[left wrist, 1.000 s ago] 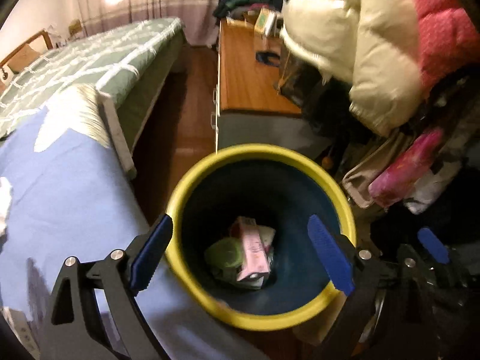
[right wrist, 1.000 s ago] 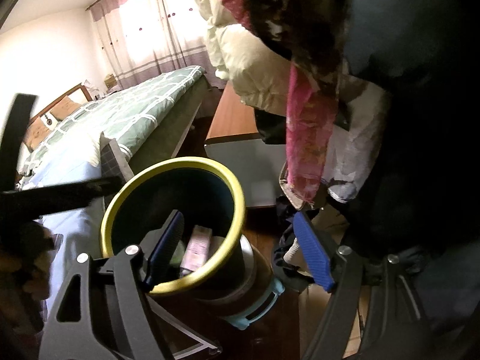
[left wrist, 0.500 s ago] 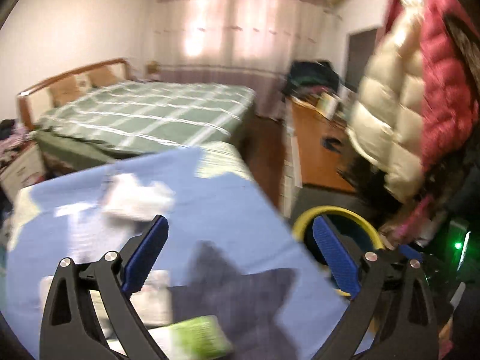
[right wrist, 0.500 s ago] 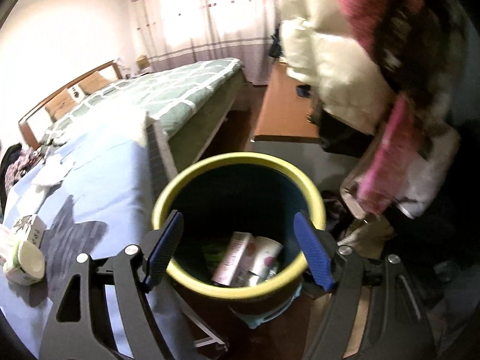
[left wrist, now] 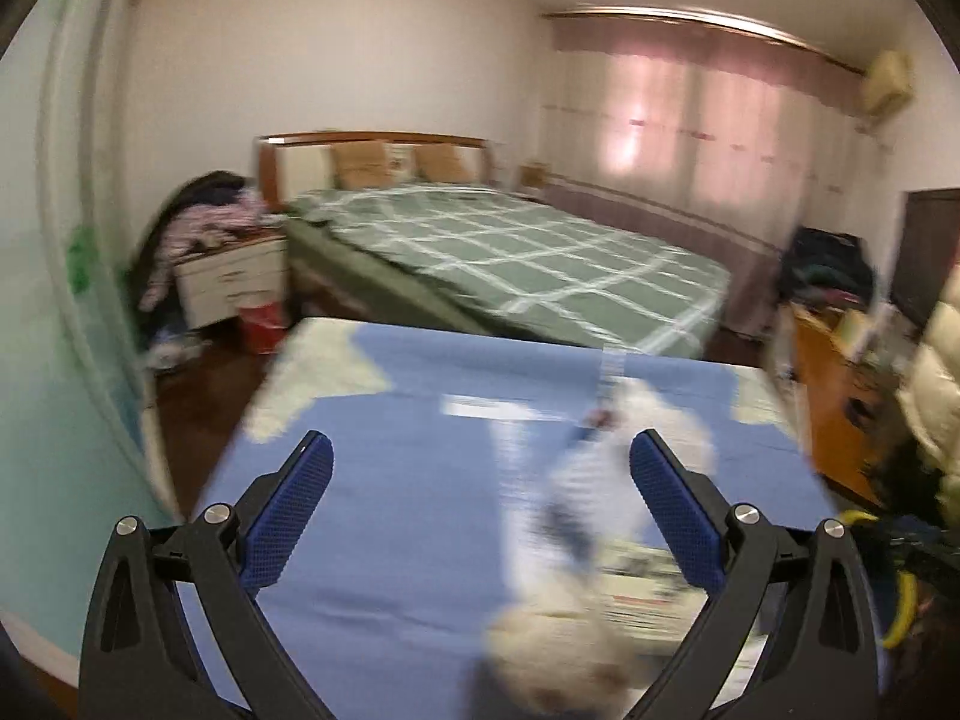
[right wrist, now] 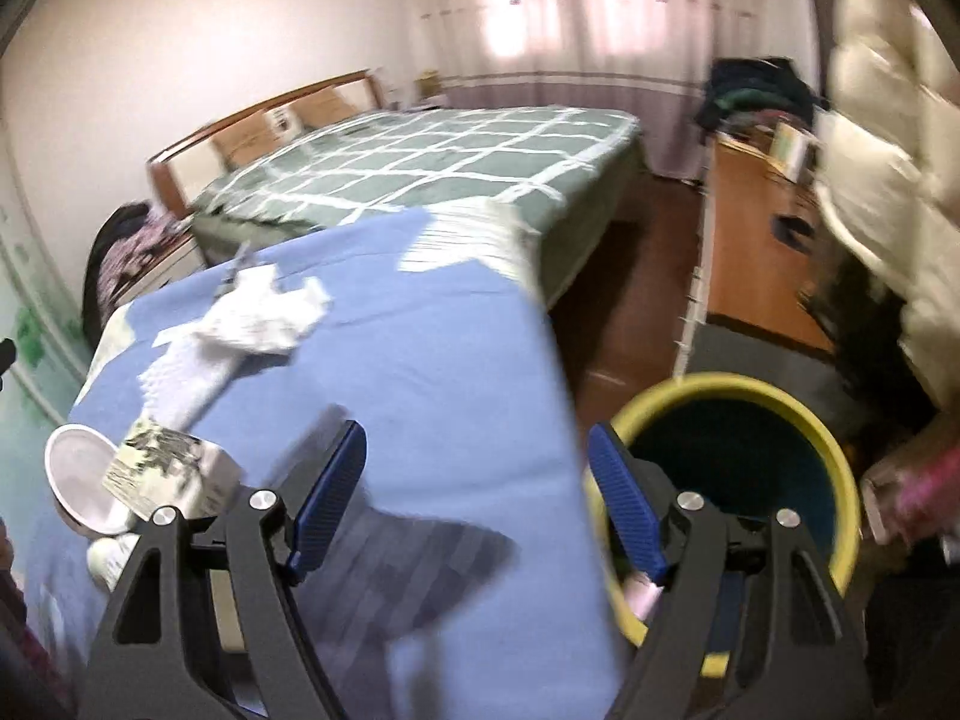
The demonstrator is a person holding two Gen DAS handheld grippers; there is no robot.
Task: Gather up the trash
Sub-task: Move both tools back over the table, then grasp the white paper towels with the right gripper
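Left wrist view, left to right: a white nightstand heaped with clothes stands by the wall; beside it a bed with a green checked cover. In the foreground lies a blue cloth surface. The left gripper hangs over it, its jaws opening and already wide apart, nothing between the pads. On the cloth ahead, right of centre, sit blurred white scraps, apparently crumpled paper, and lower down a blurred pale round item next to a printed carton; detail cannot be made out. At far right a sliver of the yellow-rimmed bin shows, and above it a wooden desk.

Right wrist view, left to right: a white cup lies on its side at the near left edge of the blue cloth, touching a printed carton. Farther back rests crumpled white paper. The right gripper has its jaws apart and empty, straddling the cloth's right edge. The yellow-rimmed bin stands on the floor just beside that edge, with some refuse visible low inside. The wooden desk lies behind it
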